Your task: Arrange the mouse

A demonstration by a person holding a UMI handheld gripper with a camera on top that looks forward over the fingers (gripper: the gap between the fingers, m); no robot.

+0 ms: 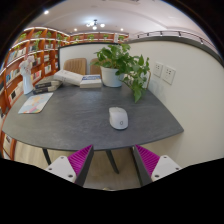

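Note:
A white computer mouse (119, 118) lies on the dark grey table (70, 118), near its right front edge. My gripper (113, 162) is held short of the table's front edge, some way back from the mouse. Its two fingers with magenta pads (80, 158) stand wide apart with nothing between them; only the floor and table legs show in the gap. The mouse is ahead of and beyond the fingers, roughly in line with the gap.
A potted green plant (124, 63) stands at the table's back right by the wall. Stacked books (80, 78) and an open magazine (36, 102) lie at the back left. Bookshelves (25, 60) line the left wall. Wall sockets (164, 72) are on the right.

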